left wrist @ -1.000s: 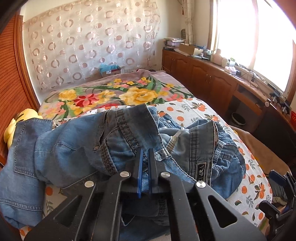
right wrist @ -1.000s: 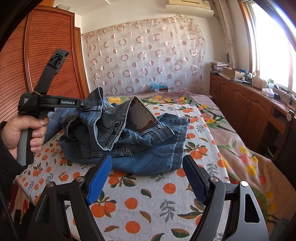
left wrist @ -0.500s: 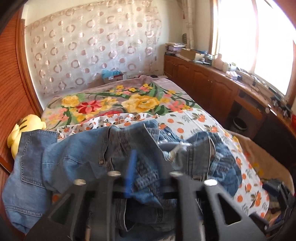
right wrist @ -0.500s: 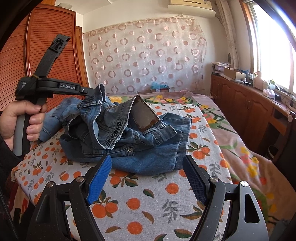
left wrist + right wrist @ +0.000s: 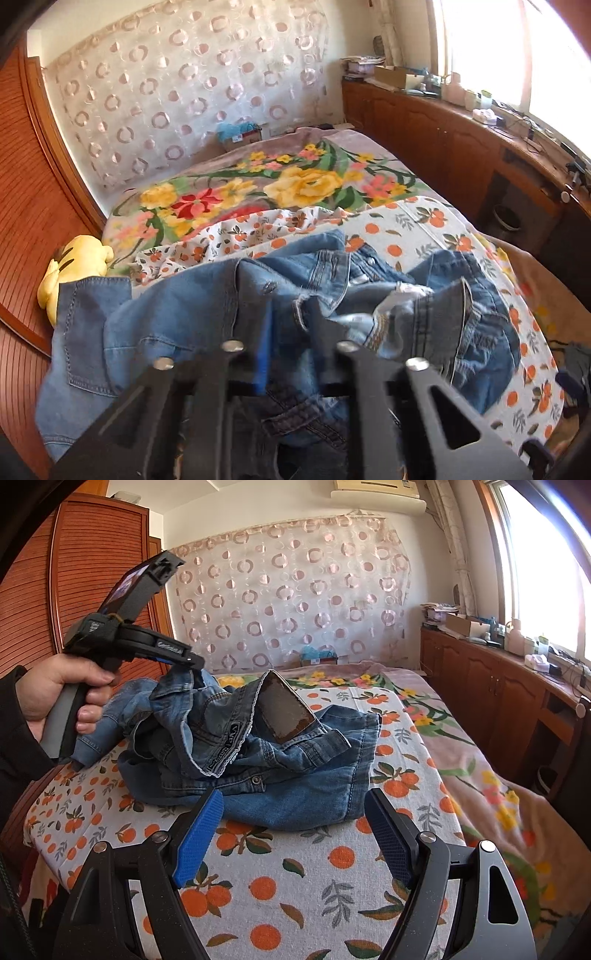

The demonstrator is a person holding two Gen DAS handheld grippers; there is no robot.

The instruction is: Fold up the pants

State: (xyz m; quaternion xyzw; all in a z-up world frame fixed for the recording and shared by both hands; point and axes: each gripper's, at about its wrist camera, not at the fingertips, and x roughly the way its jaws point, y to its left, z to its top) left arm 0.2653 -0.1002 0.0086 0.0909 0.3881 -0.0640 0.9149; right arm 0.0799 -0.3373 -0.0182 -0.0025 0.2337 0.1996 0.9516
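Blue denim pants (image 5: 280, 760) lie crumpled on the orange-print sheet (image 5: 295, 886) of the bed. In the left wrist view the pants (image 5: 177, 325) fill the lower half. My left gripper (image 5: 290, 321) has its jaws a little apart, with denim still draped between and over the fingers; the view is blurred. In the right wrist view the left gripper (image 5: 184, 661) is raised at the left with a corner of the pants hanging at its tips. My right gripper (image 5: 295, 827) is open and empty, just in front of the pants' near edge.
A floral blanket (image 5: 295, 184) covers the far part of the bed. A yellow plush toy (image 5: 74, 266) lies by the wooden wardrobe (image 5: 74, 590) at the left. Wooden cabinets (image 5: 498, 686) with clutter run along the right wall under the window.
My left gripper's jaws have parted from tightly shut and it has lifted the pants' corner higher. The right gripper has stayed open and still.
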